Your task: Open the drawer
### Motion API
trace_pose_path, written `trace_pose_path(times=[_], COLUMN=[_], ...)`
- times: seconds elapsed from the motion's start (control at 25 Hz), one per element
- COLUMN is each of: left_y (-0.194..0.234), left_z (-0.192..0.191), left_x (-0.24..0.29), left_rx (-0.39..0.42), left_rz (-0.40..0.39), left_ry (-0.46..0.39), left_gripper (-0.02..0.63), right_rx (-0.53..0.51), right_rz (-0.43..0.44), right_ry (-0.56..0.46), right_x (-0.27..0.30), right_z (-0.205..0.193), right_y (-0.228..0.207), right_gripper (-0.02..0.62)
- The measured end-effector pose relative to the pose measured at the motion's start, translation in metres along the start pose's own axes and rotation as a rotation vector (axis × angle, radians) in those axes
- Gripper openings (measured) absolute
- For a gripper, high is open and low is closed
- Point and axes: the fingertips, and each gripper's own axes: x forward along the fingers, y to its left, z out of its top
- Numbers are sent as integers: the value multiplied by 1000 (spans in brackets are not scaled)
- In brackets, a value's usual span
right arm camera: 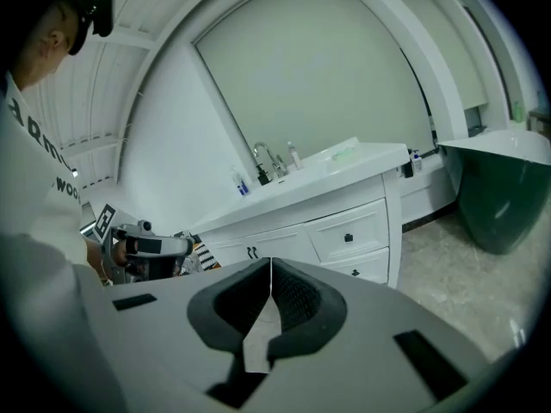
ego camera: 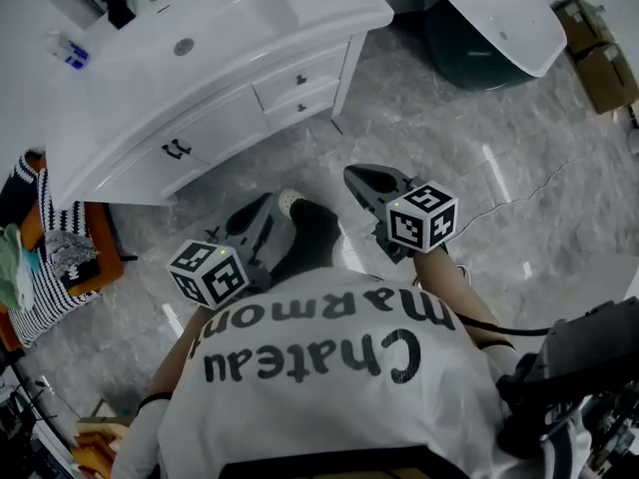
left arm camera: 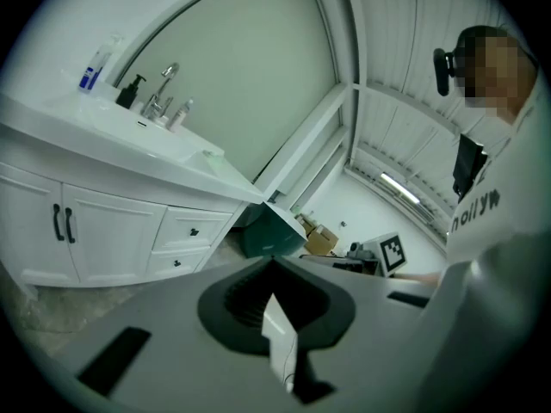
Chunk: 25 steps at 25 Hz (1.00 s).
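A white vanity (ego camera: 200,58) stands ahead, with two shut drawers stacked at its right end. The upper drawer (ego camera: 300,78) (left arm camera: 193,230) (right arm camera: 348,236) and lower drawer (ego camera: 306,105) (left arm camera: 176,262) (right arm camera: 357,270) each carry a small dark knob. Left of them are cabinet doors with dark handles (ego camera: 176,150). My left gripper (ego camera: 264,206) (left arm camera: 274,263) is shut and empty, held over the floor short of the vanity. My right gripper (ego camera: 361,178) (right arm camera: 270,261) is also shut and empty, level with the drawers and well apart from them.
A dark green tub with a white rim (ego camera: 499,23) stands right of the vanity, with cardboard boxes (ego camera: 601,58) beyond it. An orange stool with striped cloth (ego camera: 55,257) sits at the left. A tap and bottles (left arm camera: 155,101) are on the counter. The floor is grey marble.
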Motion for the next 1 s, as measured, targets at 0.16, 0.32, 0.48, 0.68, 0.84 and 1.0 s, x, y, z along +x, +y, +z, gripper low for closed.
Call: trace_pose_path(times=[0.16,0.32,0.48,0.68,0.84,1.0], left_y=[13,30,60,106,138,159], left_z=[8,17,24,28,27,22], left_x=[36,71,89,89,89,97], left_rx=[-15,-25,-27,-75,-68,-42], left_rz=[-77,-119,-88,2,63,75], left_ry=[36,59,67,59,62,90], left_gripper=[-8,-8,-8,-8,-8,-8], right_rx=[58,78,68,72,97,131], right_rz=[-32,-45,-58,-57,-30,-48], right_ry=[7,41,110,156,187,196], right_x=[17,48,84,134,176,205], right_z=[11,16,9,9,9,3], right_y=[-29,-59,-89,-124,-147,-171], right_gripper=[9,9,9,10,9,9])
